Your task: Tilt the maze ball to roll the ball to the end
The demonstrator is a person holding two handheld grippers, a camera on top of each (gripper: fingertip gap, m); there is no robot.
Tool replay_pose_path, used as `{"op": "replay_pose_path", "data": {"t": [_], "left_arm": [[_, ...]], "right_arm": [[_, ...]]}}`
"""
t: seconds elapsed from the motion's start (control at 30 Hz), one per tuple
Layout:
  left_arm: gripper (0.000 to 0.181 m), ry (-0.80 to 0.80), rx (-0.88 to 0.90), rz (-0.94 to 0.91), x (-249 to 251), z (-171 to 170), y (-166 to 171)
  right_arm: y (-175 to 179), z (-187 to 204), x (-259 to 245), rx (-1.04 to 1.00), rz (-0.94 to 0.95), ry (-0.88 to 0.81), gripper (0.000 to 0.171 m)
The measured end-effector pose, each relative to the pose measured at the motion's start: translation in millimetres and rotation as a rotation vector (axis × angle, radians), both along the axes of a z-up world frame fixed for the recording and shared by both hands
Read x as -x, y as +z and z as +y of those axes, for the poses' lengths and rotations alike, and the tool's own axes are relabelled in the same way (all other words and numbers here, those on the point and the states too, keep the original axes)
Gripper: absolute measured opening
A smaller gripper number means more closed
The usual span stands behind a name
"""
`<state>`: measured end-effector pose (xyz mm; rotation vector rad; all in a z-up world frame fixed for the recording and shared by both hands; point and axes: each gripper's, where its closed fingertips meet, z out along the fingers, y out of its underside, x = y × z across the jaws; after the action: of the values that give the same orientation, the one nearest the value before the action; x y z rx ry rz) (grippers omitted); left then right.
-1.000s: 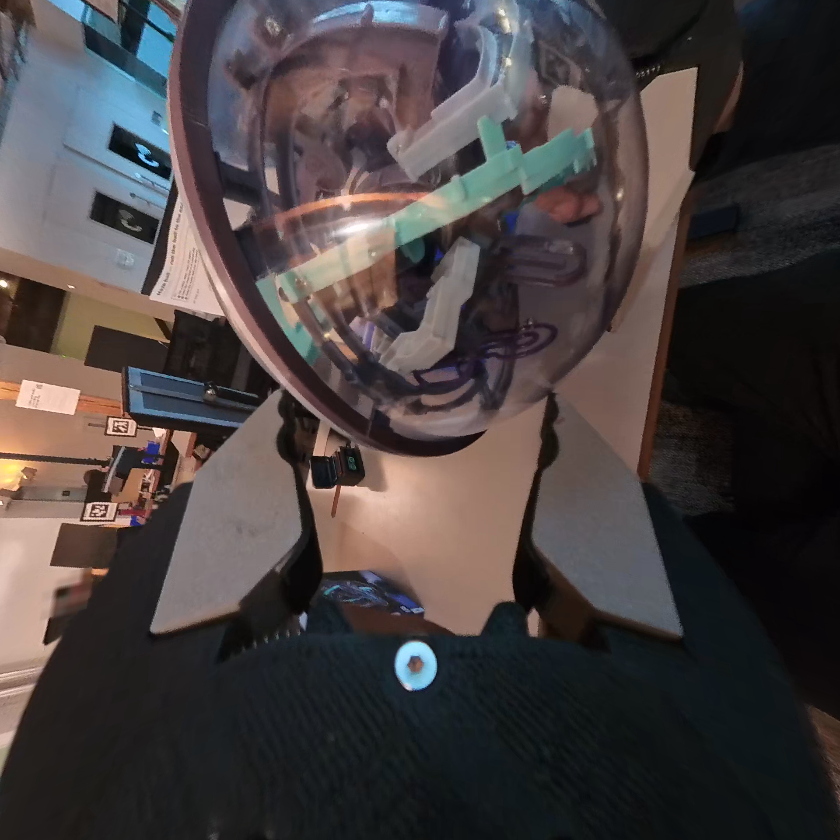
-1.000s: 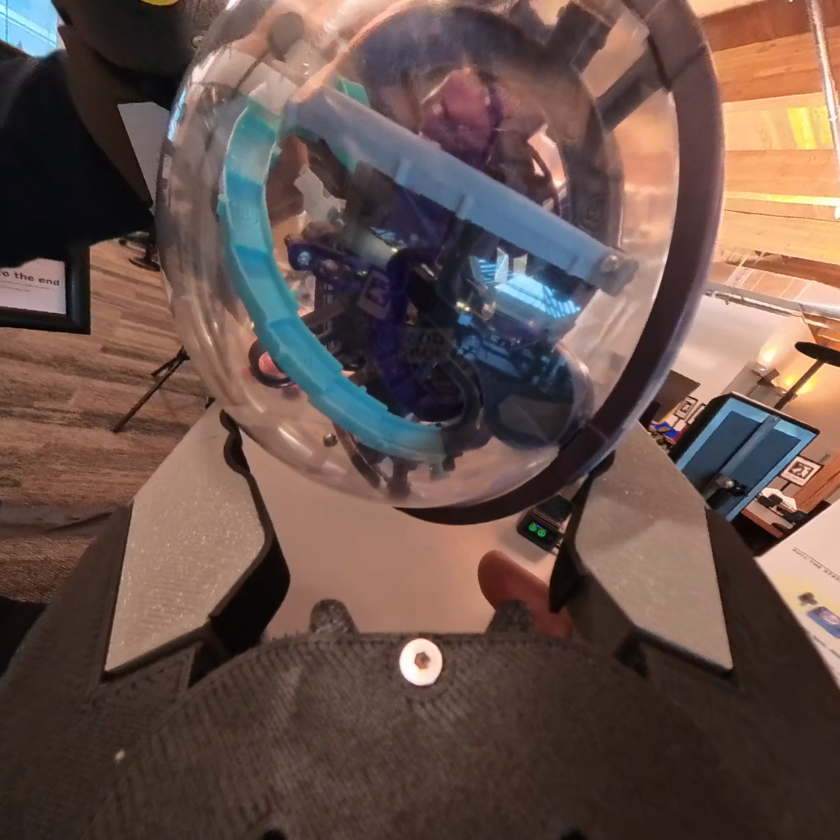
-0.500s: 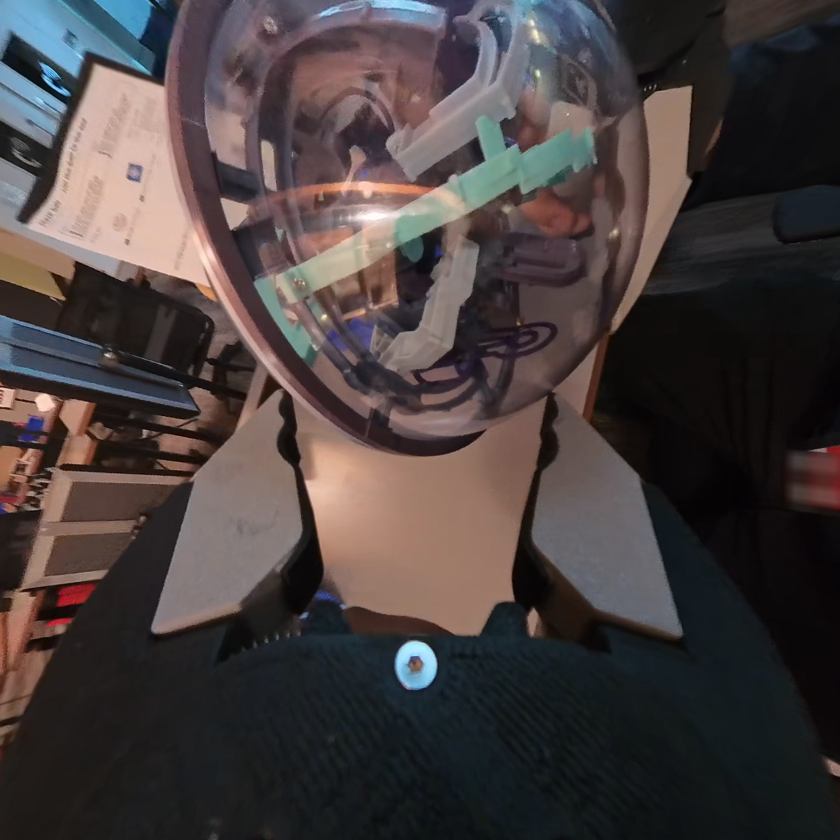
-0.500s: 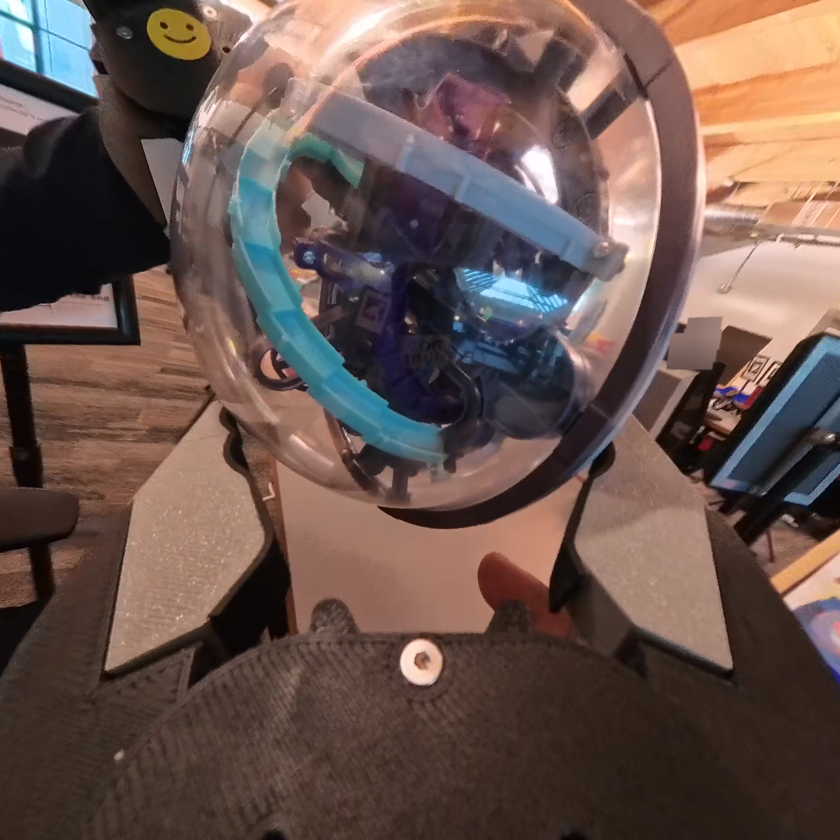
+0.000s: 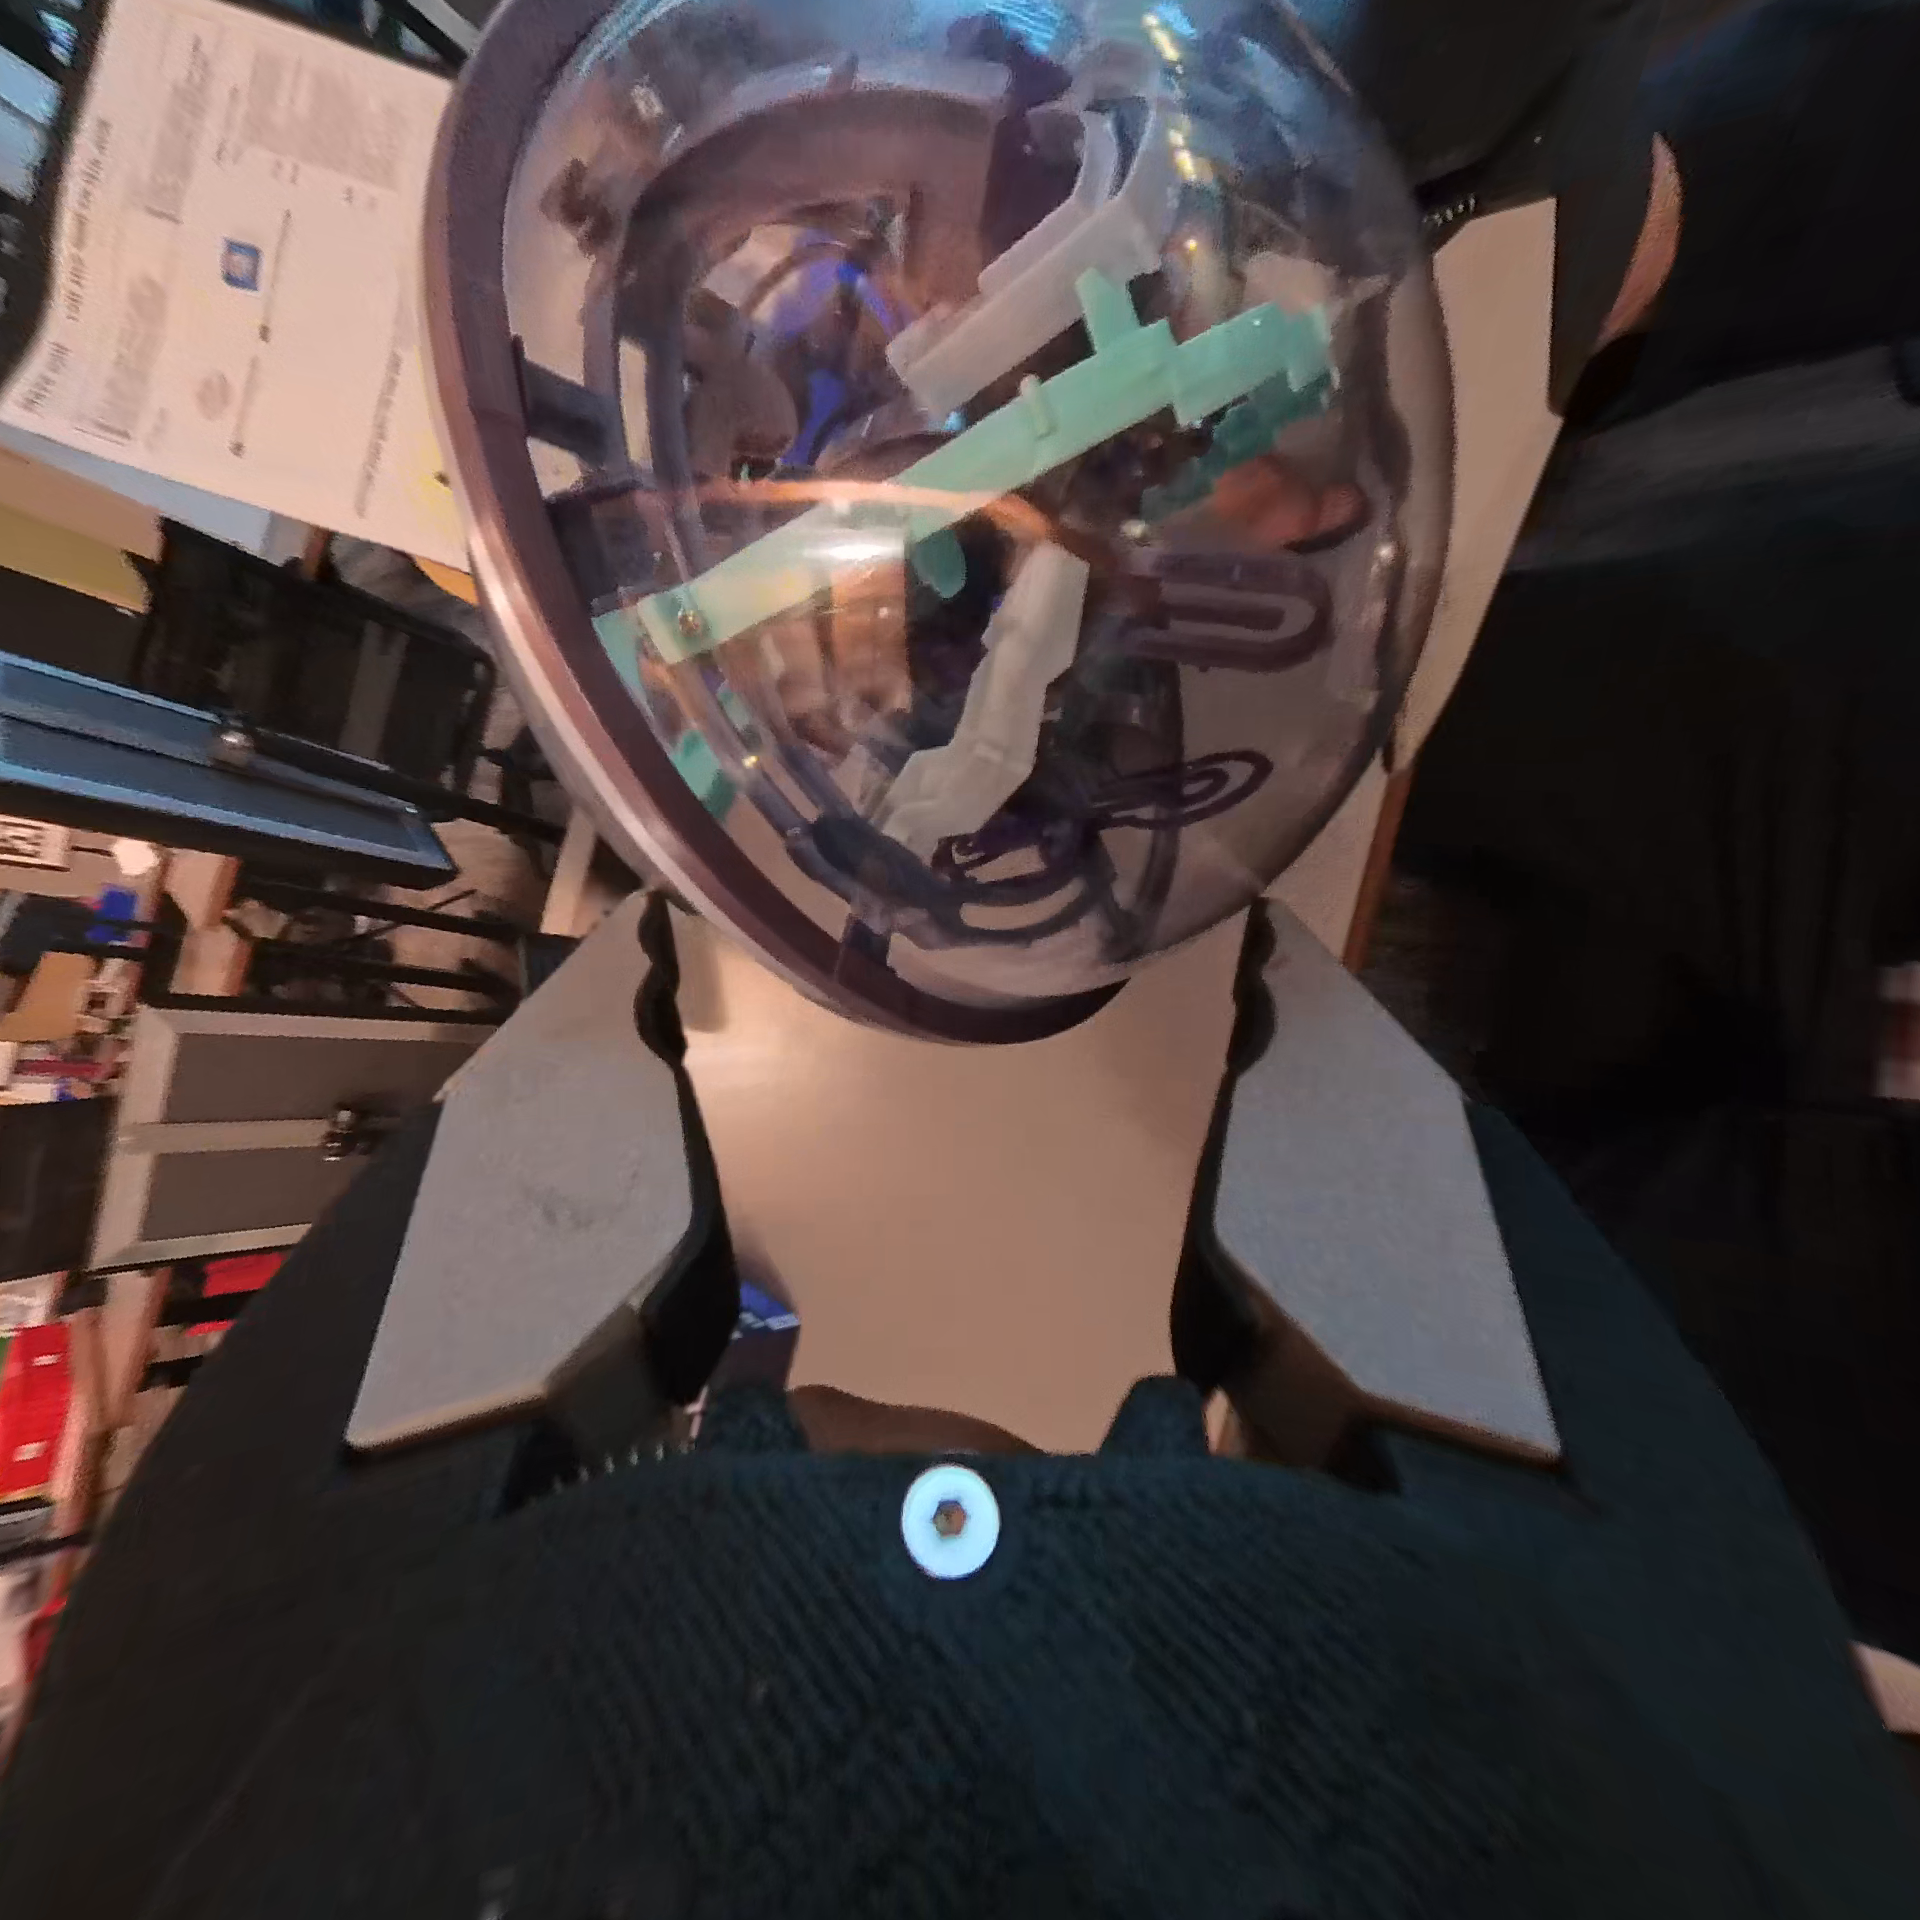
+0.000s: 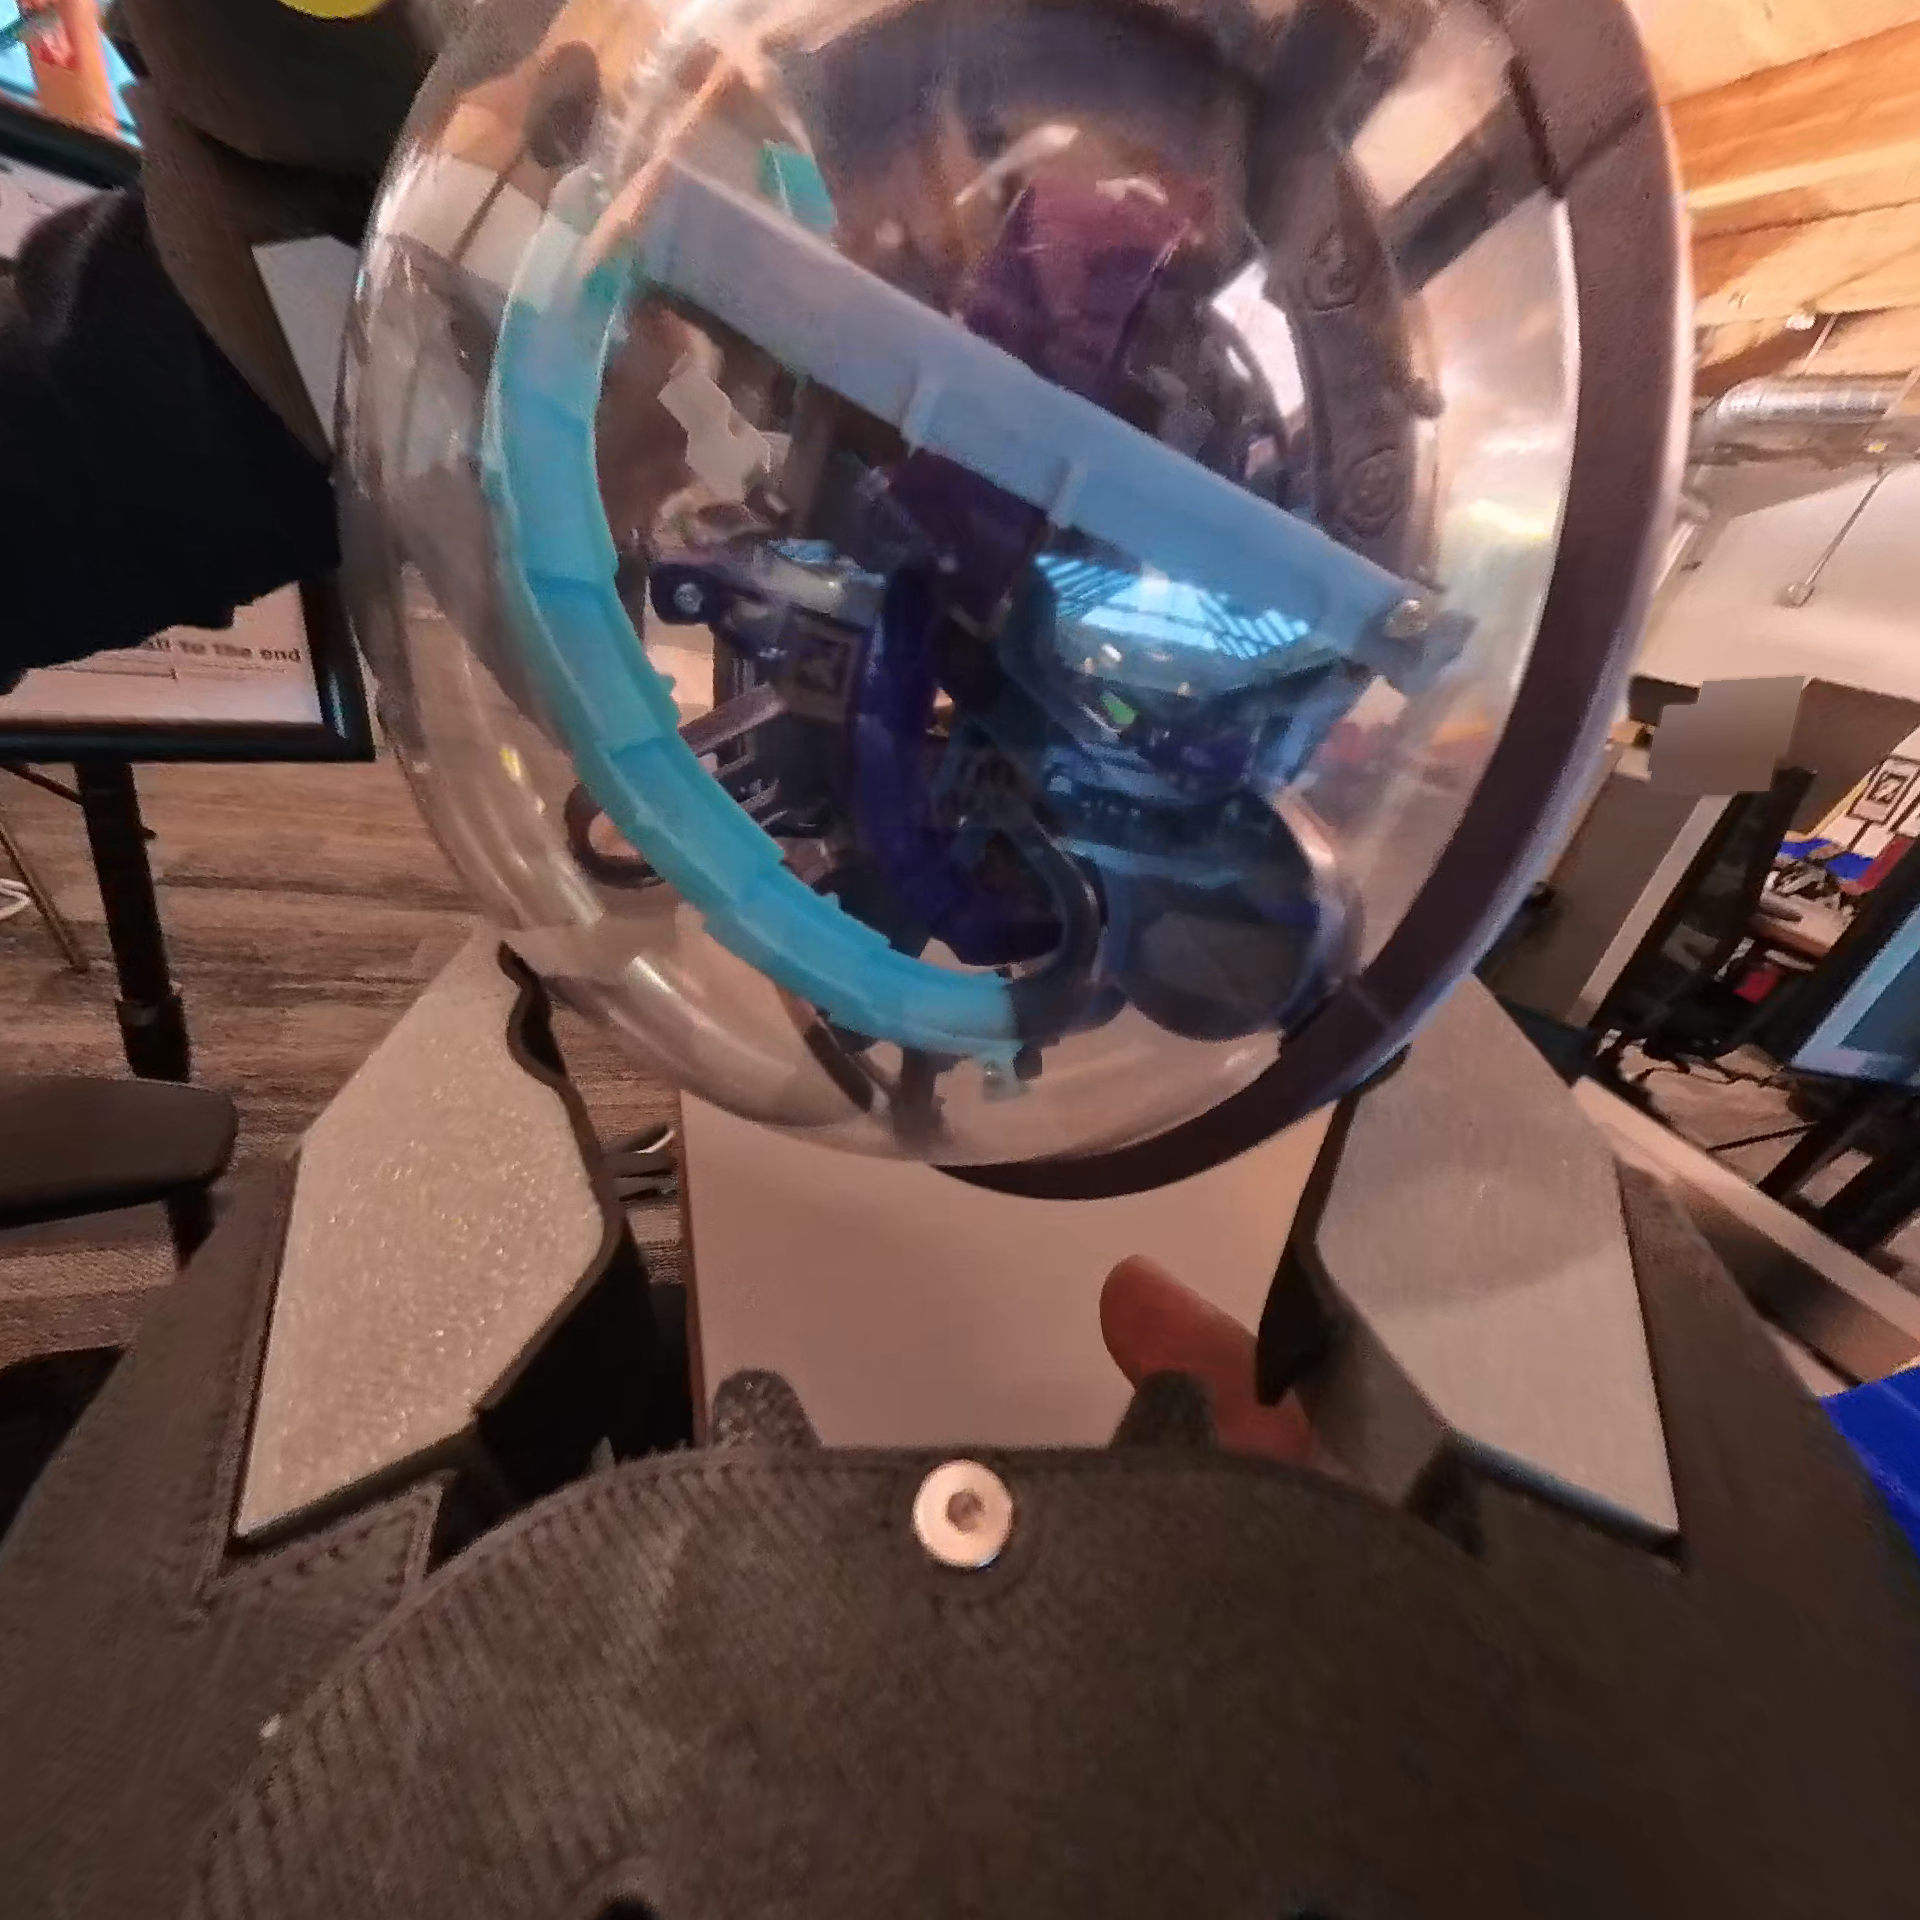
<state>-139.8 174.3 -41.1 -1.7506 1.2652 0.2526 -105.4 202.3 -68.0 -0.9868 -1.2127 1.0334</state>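
Grippers came first: the left gripper (image 5: 951,925) had its jaws spread wide and pressed against the lower curve of the maze ball (image 5: 935,499), and the right gripper (image 6: 935,1049) clasped the same maze ball (image 6: 987,582) from the opposite side, equally wide. Held between both, the clear sphere hung above the pale table (image 5: 966,1195). A dark band (image 6: 1621,436) ringed the sphere, with a mint track (image 5: 1049,416) and a blue curved track (image 6: 665,769) inside. Whether the small ball showed inside the sphere, I could not tell.

Open-plan office: wood floor (image 6: 312,862), desks (image 6: 1787,935), exposed duct (image 6: 1787,1132).
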Motion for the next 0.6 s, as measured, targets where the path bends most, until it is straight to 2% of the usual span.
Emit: {"op": "replay_pose_path", "data": {"t": [0.13,0.37,0.6], "left_arm": [[0.105,0.005,-0.09,0.013,-3,0,16],[0.104,-0.028,-0.188,-0.124,-8,0,35],[0.103,-0.057,-0.311,-0.145,-12,-1,57]], "right_arm": [[20,1,-3,-0.083,0.014,-0.02,0.152],[61,-4,-13,-0.221,-0.003,-0.074,0.154],[87,-7,-19,-0.333,-0.019,-0.118,0.154]]}}
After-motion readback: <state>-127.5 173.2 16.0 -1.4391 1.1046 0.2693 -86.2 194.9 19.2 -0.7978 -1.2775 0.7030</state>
